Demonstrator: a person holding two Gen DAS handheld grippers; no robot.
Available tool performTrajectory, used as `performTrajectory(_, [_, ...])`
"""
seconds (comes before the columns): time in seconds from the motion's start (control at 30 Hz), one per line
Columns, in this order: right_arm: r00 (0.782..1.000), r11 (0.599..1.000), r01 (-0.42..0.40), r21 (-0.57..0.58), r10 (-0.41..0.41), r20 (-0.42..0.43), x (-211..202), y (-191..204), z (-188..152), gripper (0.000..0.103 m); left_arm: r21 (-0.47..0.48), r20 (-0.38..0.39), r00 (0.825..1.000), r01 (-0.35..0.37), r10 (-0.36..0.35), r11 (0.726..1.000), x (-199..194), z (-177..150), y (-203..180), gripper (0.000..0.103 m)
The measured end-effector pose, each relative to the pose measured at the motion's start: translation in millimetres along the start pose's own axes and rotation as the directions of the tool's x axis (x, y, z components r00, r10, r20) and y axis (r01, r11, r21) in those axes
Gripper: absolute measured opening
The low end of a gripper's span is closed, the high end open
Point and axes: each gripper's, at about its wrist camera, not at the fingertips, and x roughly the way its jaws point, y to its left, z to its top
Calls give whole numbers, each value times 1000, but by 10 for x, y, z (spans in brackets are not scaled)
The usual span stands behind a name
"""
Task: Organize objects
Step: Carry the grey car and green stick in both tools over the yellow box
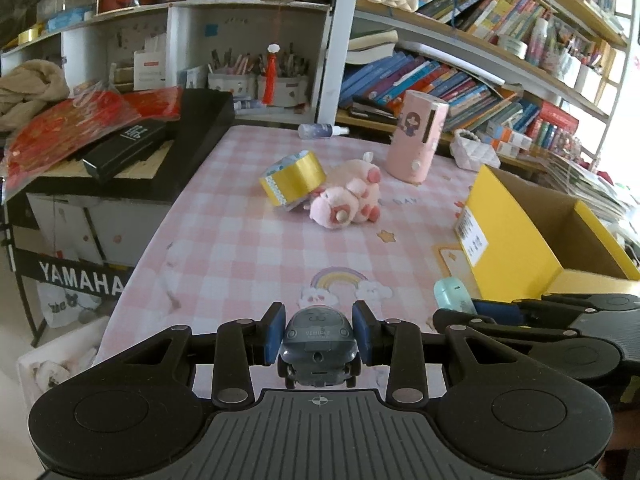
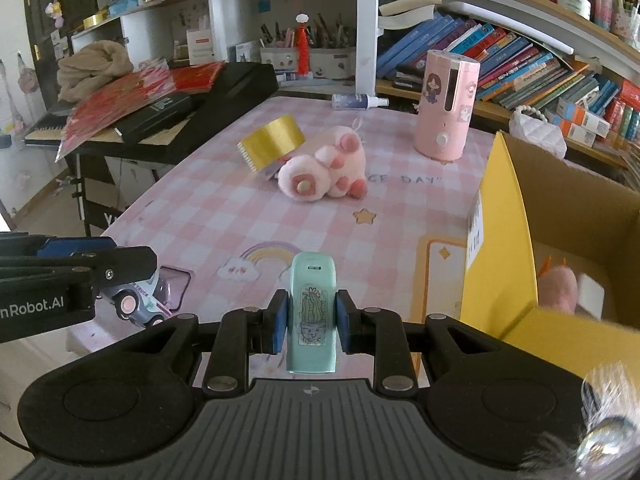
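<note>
Your biggest hazard is the yellow cardboard box [image 2: 508,240] at the right of the frame: its tall near wall could catch either load as you swing over. Your right claw [image 2: 311,322] is clamped on the mint cactus-sticker case [image 2: 311,316], which sticks out far ahead of the pads and could pivot loose. Your left claw [image 1: 319,334], shut on the small grey toy car [image 1: 318,344] at bottom centre, grips rounded sides that may slip onto the desk [image 1: 240,248].

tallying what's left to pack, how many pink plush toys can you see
2. One plush pig lies mid-table, touching the gold tape roll. Another pink plush sits inside the yellow box, partly hidden by its wall; more may be hidden there.
</note>
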Motion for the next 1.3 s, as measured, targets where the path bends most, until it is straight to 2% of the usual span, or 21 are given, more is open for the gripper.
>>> performTrajectory(0.23, [1000,999,19,29,-19,4,-292,65,-285,23,37,-6,999,33,-33,999,-200,-171,-120,35])
performTrajectory(0.53, [995,988,100,120,-101,-4,-667,-72,-683,23,123,-36,990,136,-133,983,-335,-365,-421,35])
performTrajectory(0.77, [982,962,190,195,-190,-21,-930,-293,-913,23,192,-63,972,234,-226,953,-339,-415,-752,35])
performTrajectory(1.0, [959,920,281,273,-278,-50,-1165,-567,-1121,23,251,-98,947,321,-306,913,-301,-452,-1113,35])
performTrajectory(1.13, [948,897,315,309,-313,-59,-1269,-689,-1194,23,280,-109,936,353,-336,893,-284,-448,-1269,35])
performTrajectory(1.3, [941,885,333,326,-332,-61,-1332,-811,-1225,23,298,-113,930,368,-350,881,-243,-441,-1416,35])
